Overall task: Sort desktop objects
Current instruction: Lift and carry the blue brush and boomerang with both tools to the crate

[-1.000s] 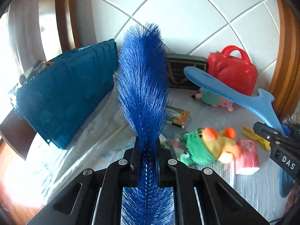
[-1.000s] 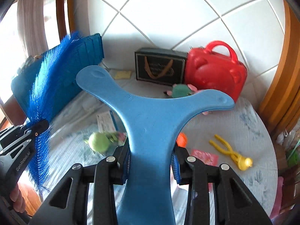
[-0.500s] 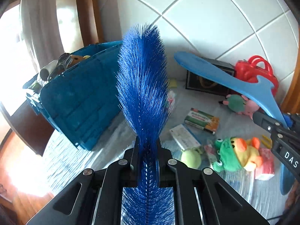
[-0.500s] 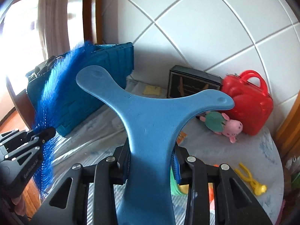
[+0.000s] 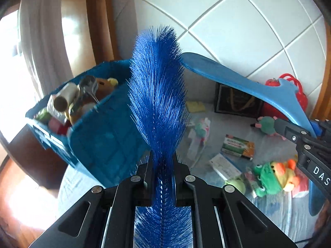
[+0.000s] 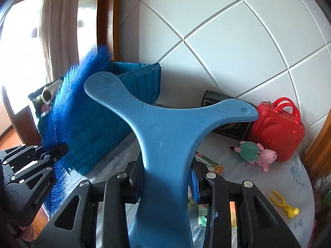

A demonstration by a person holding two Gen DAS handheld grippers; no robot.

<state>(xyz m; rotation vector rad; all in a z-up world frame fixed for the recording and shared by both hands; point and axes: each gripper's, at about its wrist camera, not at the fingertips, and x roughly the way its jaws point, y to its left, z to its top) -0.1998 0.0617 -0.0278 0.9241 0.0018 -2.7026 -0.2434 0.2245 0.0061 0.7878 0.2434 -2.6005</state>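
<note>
A long brush of dense, stiff blue bristles (image 5: 158,95) is clamped between the closed fingers of the left gripper (image 5: 162,171) and stands upright, raised above the worktop beside the crate. A flat, light-blue plastic piece with three rounded arms (image 6: 165,136) is pinched at its stem by the right gripper (image 6: 168,177), whose fingers are closed against it; it too is held in the air, just right of the brush.

The worktop (image 5: 275,208) is covered with a pale, blue-patterned cloth under clear film. White diagonal wall tiles (image 6: 238,41) are seen behind it, with a wooden frame and a pale curtain at the left.

A teal ribbed plastic crate (image 5: 103,140) stands at the left of the worktop. A cardboard-cored roll (image 5: 65,96), a metal tool and soft toys are heaped in it. A red plastic toy case with handles (image 6: 277,128) and a dark box (image 5: 238,101) stand at the wall. A pink plush pig in a green dress (image 6: 256,153), a green carton (image 5: 238,145) and a frog-hooded plush (image 5: 273,175) lie loose on the cloth.
</note>
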